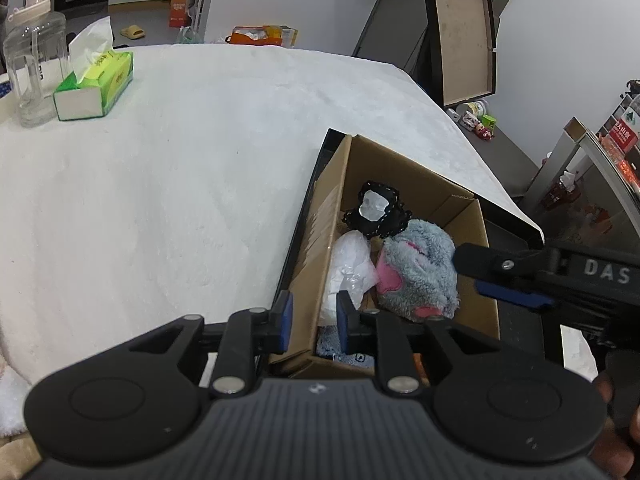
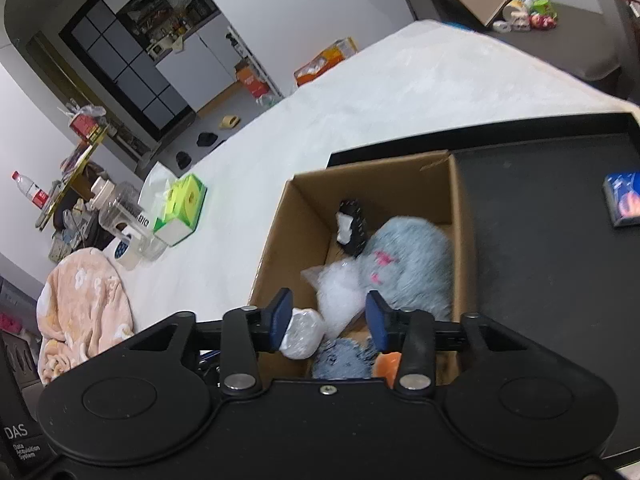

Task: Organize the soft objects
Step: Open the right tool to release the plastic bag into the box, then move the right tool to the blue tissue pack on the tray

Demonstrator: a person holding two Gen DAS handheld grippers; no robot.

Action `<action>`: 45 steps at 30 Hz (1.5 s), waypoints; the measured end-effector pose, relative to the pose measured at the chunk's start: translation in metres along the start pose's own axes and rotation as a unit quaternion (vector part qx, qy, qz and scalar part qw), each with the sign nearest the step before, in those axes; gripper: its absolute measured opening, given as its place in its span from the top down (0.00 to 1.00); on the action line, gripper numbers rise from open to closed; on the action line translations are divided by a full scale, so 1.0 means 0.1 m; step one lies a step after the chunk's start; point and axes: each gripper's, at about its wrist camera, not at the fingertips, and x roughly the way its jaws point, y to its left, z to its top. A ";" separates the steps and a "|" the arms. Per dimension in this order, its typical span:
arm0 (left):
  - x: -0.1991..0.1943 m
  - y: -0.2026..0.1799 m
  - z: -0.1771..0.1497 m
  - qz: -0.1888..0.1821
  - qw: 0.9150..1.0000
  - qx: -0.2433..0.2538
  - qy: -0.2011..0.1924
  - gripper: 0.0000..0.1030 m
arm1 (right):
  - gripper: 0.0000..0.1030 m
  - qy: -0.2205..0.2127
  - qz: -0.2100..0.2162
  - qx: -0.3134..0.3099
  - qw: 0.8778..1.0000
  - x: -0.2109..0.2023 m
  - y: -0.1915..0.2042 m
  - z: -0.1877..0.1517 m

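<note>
white table (image 1: 200, 168), tissue box (image 1: 96, 84), black tray (image 2: 540, 248)

The cardboard box (image 1: 404, 184) sits in a tray (image 2: 540, 240) on the table (image 1: 200, 160), tissue pack (image 1: 96, 84) far left.

One cardboard box (image 1: 404, 184) stands on a black tray (image 2: 540, 280) at the table's right edge. The box holds one grey-and-pink plush (image 1: 416, 272), one black lace-trimmed piece (image 1: 378, 210), two clear plastic bags of white stuff (image 2: 340, 292) (image 2: 302, 332), one blue fuzzy item (image 2: 340, 360) and one orange bit (image 2: 386, 362). One blue packet (image 2: 624, 200) lies on the tray. At the table's far left edge stand one green tissue pack (image 1: 96, 84) and one clear jar (image 1: 34, 64).
</note>
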 end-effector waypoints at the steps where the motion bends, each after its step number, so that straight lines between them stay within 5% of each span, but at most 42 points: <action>1: 0.00 -0.01 0.00 0.003 1.000 0.002 -0.001 0.74 | 0.57 -0.003 0.000 0.000 1.000 -0.02 -0.02 0.01; 7: -0.02 -0.15 0.01 0.024 1.000 0.013 -0.007 0.56 | 0.49 -0.019 -0.007 0.006 1.000 -0.15 -0.22 0.08; 21: -0.03 -0.44 0.04 0.060 0.997 0.028 -0.027 0.34 | 0.33 -0.050 -0.043 0.008 0.998 -0.28 -0.80 0.23; 33: 0.09 -0.67 0.05 0.097 0.994 0.049 -0.032 0.32 | 0.24 -0.095 -0.104 -0.005 0.990 -0.18 -1.37 0.24; 45: 0.29 -0.86 0.07 0.131 0.989 0.066 -0.032 0.29 | 0.23 -0.097 -0.169 -0.005 0.981 0.06 -1.89 0.24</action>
